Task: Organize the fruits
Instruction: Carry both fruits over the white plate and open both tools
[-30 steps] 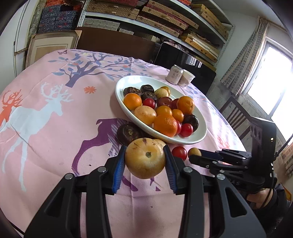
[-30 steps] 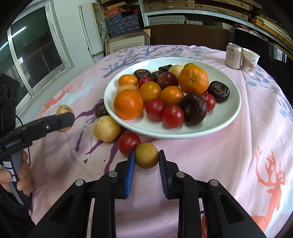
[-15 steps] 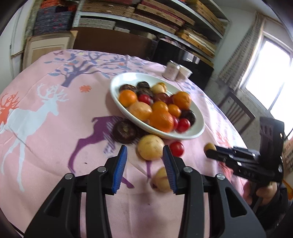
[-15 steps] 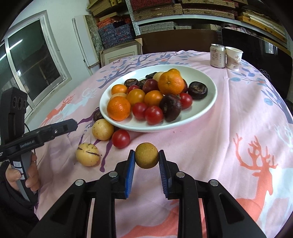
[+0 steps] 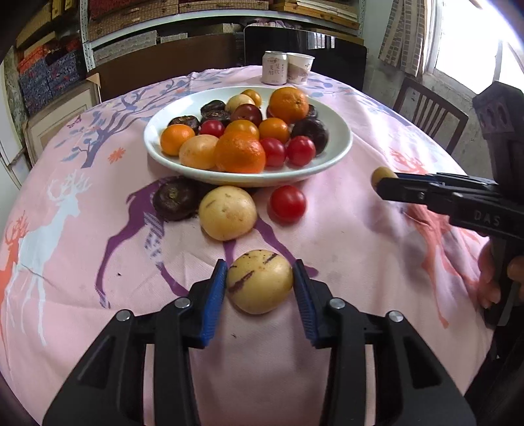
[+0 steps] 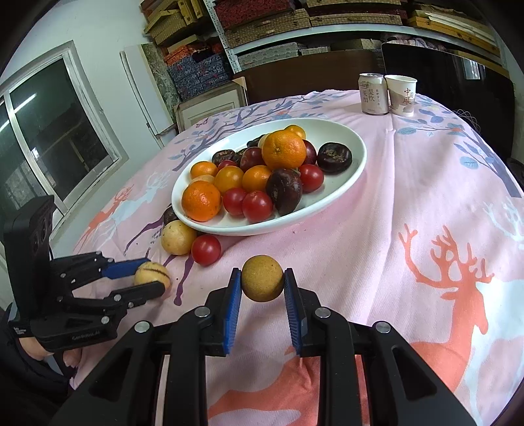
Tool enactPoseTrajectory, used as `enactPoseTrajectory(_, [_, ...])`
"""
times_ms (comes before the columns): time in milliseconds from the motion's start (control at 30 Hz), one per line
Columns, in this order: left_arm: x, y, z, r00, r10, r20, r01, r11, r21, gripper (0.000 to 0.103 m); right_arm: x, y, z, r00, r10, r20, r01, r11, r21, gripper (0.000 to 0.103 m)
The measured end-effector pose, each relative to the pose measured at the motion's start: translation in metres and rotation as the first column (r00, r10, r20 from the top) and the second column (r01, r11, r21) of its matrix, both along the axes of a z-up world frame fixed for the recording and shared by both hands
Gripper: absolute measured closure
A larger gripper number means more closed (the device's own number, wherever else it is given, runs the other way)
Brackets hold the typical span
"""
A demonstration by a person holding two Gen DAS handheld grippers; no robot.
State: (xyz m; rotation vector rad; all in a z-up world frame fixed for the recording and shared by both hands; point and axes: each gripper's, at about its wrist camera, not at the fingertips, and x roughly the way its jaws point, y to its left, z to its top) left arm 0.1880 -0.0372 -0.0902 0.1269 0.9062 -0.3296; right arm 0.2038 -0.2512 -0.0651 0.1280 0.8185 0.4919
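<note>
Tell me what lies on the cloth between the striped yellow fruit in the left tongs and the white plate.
In the left wrist view, a plain yellow fruit lies between the striped yellow fruit and the white plate, flanked by a dark fruit and a red tomato.

The right hand-held gripper (image 6: 262, 284) clamps a small brown fruit (image 6: 262, 278) above the tablecloth (image 6: 409, 203).

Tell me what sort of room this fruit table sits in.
Probably a home dining room doubling as storage: a round table with a deer-print tablecloth, a wooden chair, and shelves of stacked boxes.
</note>
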Motion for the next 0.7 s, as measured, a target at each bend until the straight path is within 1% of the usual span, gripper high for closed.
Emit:
enactPoseTrajectory(167, [-0.009,0.004,0.005,1.000,0.009,-0.012,-0.010,1.000,-0.028,0.063,-0.004,-0.005,0.002,1.000,-0.002,0.013,0.002,1.000,0.012,0.077])
enactPoseTrajectory(300, [-0.011,0.011,0.022,0.999,0.032,0.035,-0.030,0.998,-0.050,0.063,-0.005,-0.008,0.011,1.000,-0.002,0.028,0.002,1.000,0.017,0.077])
enactPoseTrajectory(400, [-0.005,0.018,0.042,0.995,0.054,0.088,-0.047,0.996,-0.078,0.063,-0.004,-0.011,0.030,0.997,-0.001,0.074,-0.001,1.000,0.022,0.077])
enactPoseTrajectory(500, [0.013,0.020,0.066,0.987,0.064,0.145,-0.051,0.994,-0.095,0.063,0.007,-0.013,0.054,0.992,-0.008,0.126,0.006,1.000,0.017,0.077])
enactPoseTrajectory(567, [0.034,0.018,0.080,0.983,0.066,0.173,-0.049,0.994,-0.100,0.063,0.022,-0.010,0.073,0.985,-0.016,0.170,0.014,1.000,0.013,0.077])
enactPoseTrajectory(633, [0.058,0.015,0.089,0.980,0.074,0.186,-0.054,0.992,-0.111,0.063,0.041,-0.004,0.087,0.979,-0.020,0.202,0.019,1.000,0.009,0.077])
enactPoseTrajectory(700, [0.088,0.014,0.091,0.980,0.095,0.177,-0.070,0.987,-0.145,0.063,0.064,0.006,0.095,0.974,-0.020,0.226,0.022,1.000,-0.004,0.077])
